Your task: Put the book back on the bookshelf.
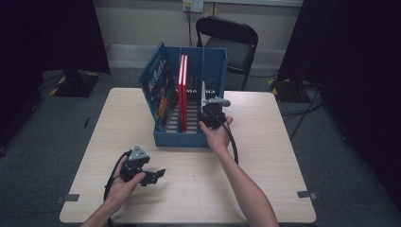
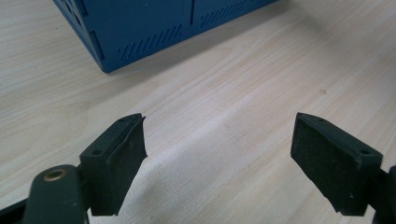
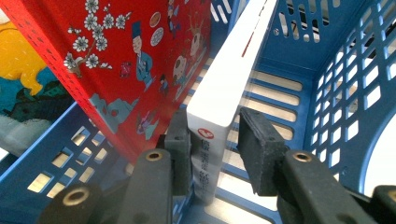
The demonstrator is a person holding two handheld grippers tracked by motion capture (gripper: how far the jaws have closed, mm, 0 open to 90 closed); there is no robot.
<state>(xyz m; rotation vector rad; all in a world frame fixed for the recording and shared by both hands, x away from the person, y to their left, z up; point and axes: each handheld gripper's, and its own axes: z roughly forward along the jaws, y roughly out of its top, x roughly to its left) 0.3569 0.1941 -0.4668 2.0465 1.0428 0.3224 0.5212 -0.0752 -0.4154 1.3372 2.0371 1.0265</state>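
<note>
A blue slotted rack [image 1: 189, 139] stands on the table's far half. A blue picture book [image 1: 158, 90] leans in the rack's left bay. A red book [image 1: 182, 90] stands upright in the middle. In the right bay stands a thin white book [image 1: 204, 92], and my right gripper [image 1: 206, 109] is shut on its spine. The right gripper view shows the white book [image 3: 219, 93] between the pads of that gripper [image 3: 215, 140], with the red book [image 3: 135, 60] to the left. Near the front left, my left gripper [image 1: 158, 175] is held open over bare wood. In its own view the left gripper [image 2: 217, 149] has nothing between its jaws.
The wooden table [image 1: 265, 156] is bare around the rack. The rack's corner [image 2: 121, 42] lies a short way ahead of the left gripper. A black folding chair [image 1: 231, 42] stands behind the table. Dark curtains hang at both sides.
</note>
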